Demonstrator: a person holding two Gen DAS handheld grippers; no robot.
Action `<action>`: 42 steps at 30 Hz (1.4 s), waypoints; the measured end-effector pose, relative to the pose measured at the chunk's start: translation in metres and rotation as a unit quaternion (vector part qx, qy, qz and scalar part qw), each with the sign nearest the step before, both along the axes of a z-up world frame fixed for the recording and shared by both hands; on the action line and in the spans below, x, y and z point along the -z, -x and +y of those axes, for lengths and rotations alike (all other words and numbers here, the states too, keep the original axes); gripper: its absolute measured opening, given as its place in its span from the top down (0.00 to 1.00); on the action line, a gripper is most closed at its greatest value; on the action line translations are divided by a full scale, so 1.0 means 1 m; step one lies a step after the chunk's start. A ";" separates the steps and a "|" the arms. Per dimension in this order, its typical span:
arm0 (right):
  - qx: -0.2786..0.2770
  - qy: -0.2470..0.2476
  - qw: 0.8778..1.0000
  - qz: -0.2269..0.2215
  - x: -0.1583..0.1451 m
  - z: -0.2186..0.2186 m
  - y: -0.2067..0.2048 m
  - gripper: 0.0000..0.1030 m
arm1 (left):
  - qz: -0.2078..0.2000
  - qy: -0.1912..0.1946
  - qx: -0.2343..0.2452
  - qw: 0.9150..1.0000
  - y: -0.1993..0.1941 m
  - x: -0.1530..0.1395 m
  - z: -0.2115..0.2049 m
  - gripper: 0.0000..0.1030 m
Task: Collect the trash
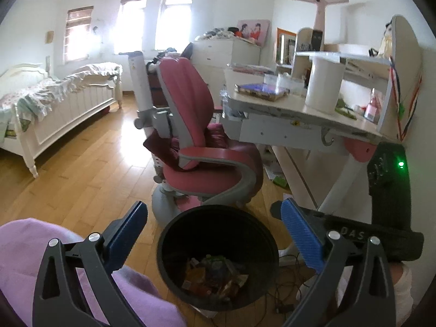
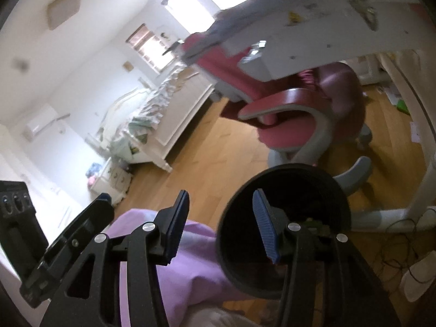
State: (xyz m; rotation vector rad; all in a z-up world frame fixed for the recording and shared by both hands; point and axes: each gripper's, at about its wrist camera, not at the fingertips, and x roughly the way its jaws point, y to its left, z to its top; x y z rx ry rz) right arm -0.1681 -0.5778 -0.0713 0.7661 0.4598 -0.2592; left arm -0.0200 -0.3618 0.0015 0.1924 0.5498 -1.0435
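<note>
I see the black trash bin [image 1: 218, 256] at the lower centre of the left wrist view, standing upright on the wood floor [image 1: 90, 169], its long axis vertical and its mouth facing up. Wrappers [image 1: 215, 275] lie in its bottom. My left gripper [image 1: 215, 241] hangs above it, jaws spread wide, holding nothing. In the right wrist view the bin sits lower right, and my right gripper [image 2: 222, 226] is likewise released and bare. The pink chair [image 1: 201, 125] stands just behind the bin, beside the desk [image 1: 297, 114].
</note>
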 end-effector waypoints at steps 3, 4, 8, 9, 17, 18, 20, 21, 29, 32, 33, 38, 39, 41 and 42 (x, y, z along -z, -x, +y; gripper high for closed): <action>-0.020 0.009 1.000 -0.002 -0.009 0.020 -0.010 0.52 | 0.007 0.016 -0.023 1.000 -0.002 -0.008 0.033 0.05; -0.030 0.011 0.999 -0.002 -0.013 0.030 -0.016 0.52 | 0.007 0.018 -0.038 0.999 -0.003 -0.009 0.044 0.05; -0.074 0.021 0.997 -0.003 -0.021 0.070 -0.039 0.34 | 0.014 -0.002 -0.126 0.992 -0.013 -0.006 0.096 0.05; -0.088 0.024 0.996 -0.008 -0.023 0.086 -0.047 0.30 | 0.015 -0.004 -0.146 0.989 -0.016 -0.005 0.113 0.05; -0.208 0.050 0.977 -0.009 -0.039 0.201 -0.102 0.26 | 0.006 -0.015 -0.300 0.954 -0.022 0.002 0.242 0.05; -0.218 0.054 0.974 -0.009 -0.040 0.212 -0.106 0.26 | 0.007 -0.012 -0.319 0.947 -0.021 0.003 0.260 0.05; -0.240 0.066 0.969 -0.008 -0.043 0.242 -0.114 0.12 | 0.005 -0.008 -0.349 0.937 -0.019 0.004 0.286 0.05; -0.246 0.073 0.967 -0.015 -0.045 0.259 -0.117 0.07 | 0.003 -0.008 -0.360 0.933 -0.017 0.005 0.298 0.05; -0.262 0.169 0.949 -0.037 -0.060 0.354 -0.114 0.05 | 0.007 0.002 -0.415 0.910 0.000 0.009 0.364 0.05; -0.262 0.217 0.940 -0.039 -0.062 0.384 -0.112 0.05 | 0.010 0.005 -0.429 0.903 0.006 0.012 0.379 0.05; -0.263 0.235 0.935 -0.035 -0.062 0.392 -0.111 0.05 | 0.012 0.006 -0.433 0.901 0.007 0.013 0.381 0.05; -0.263 0.283 0.922 -0.026 -0.055 0.421 -0.112 0.05 | 0.010 0.007 -0.452 0.892 0.017 0.015 0.395 0.05; -0.265 0.282 0.922 -0.026 -0.053 0.421 -0.110 0.05 | 0.011 0.005 -0.454 0.891 0.018 0.016 0.397 0.05; -0.267 0.282 0.921 -0.026 -0.050 0.424 -0.107 0.05 | 0.017 0.005 -0.456 0.890 0.021 0.018 0.399 0.05; -0.269 0.283 0.920 -0.024 -0.048 0.427 -0.106 0.05 | 0.019 0.005 -0.456 0.890 0.022 0.019 0.400 0.05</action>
